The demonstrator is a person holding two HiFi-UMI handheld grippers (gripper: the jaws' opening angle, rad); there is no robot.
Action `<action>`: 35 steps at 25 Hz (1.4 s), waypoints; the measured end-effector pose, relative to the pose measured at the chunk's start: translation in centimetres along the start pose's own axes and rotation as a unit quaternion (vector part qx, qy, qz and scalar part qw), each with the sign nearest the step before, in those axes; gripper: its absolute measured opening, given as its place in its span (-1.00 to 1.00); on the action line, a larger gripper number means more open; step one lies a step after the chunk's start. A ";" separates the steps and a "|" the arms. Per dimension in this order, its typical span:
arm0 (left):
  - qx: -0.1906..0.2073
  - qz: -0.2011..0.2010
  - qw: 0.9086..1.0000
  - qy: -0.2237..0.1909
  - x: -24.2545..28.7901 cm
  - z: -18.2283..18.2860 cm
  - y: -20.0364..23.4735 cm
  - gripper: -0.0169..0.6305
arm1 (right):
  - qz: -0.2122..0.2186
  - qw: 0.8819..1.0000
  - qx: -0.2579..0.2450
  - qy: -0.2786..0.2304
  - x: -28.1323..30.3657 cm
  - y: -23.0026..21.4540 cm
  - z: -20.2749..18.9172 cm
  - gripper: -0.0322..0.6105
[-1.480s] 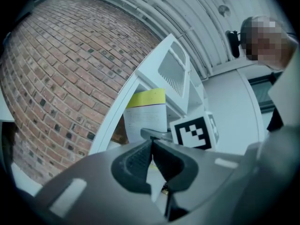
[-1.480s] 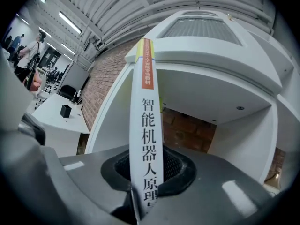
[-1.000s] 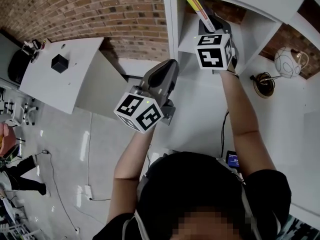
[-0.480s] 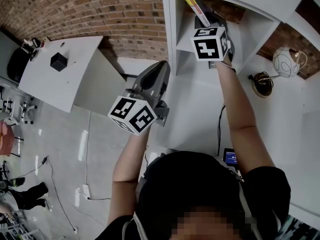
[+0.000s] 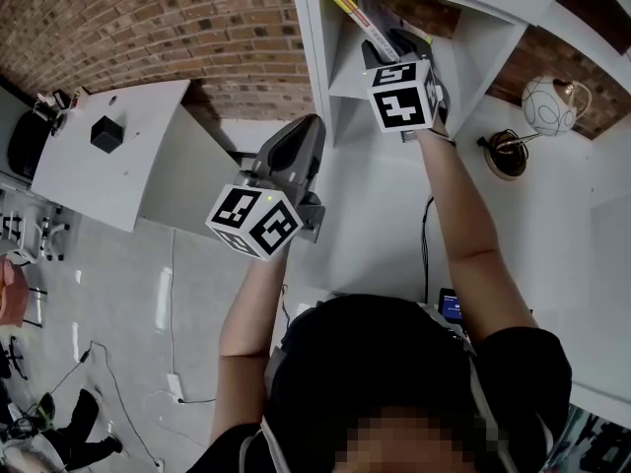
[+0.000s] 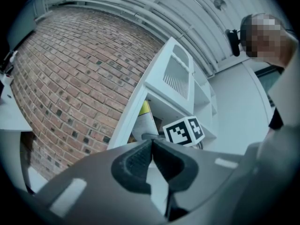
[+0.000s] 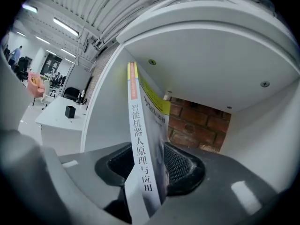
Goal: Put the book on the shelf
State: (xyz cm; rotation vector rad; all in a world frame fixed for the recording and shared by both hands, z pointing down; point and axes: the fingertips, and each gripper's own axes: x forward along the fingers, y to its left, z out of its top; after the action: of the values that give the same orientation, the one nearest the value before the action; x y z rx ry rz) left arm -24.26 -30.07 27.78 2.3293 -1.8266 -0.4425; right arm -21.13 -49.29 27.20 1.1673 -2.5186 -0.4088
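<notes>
A book with a white spine and yellow top stands upright in the top compartment of the white shelf unit, leaning near its left wall. In the head view the book shows just beyond my right gripper, which reaches into that compartment. My right gripper's jaws are opening: the book is still between the pads, with a gap at the left pad. My left gripper hangs below and left of the shelf, shut and empty; its own view shows the jaws pressed together.
A brick wall runs behind the shelf. A white desk with a small black box stands at the left. On the white surface to the right sit a round white vase and a brown dish.
My right gripper pushed the book deeper into the top compartment, and the book now stands more upright. The left gripper drifted slightly left and stayed shut.
</notes>
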 end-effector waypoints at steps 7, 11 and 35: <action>0.009 0.000 1.000 0.012 1.4 -0.6 -0.1 -0.97 | -0.019 1.000 -0.001 0.003 -2.1 -1.0 -1.4 -0.29; 0.002 -0.008 1.000 0.018 2.4 -1.2 -0.3 -0.97 | -0.030 0.998 -0.047 0.033 -2.5 -1.4 -3.4 -0.13; 0.018 -0.060 0.997 0.049 5.0 -4.0 -3.4 -0.97 | -0.008 0.998 0.067 0.001 -11.5 0.5 -5.1 -0.23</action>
State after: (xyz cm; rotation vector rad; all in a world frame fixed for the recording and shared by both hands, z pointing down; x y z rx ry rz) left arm -18.82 -34.36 29.83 2.4486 -1.6708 -0.3069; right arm -12.40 -40.72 29.94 1.2361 -2.5700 -0.2459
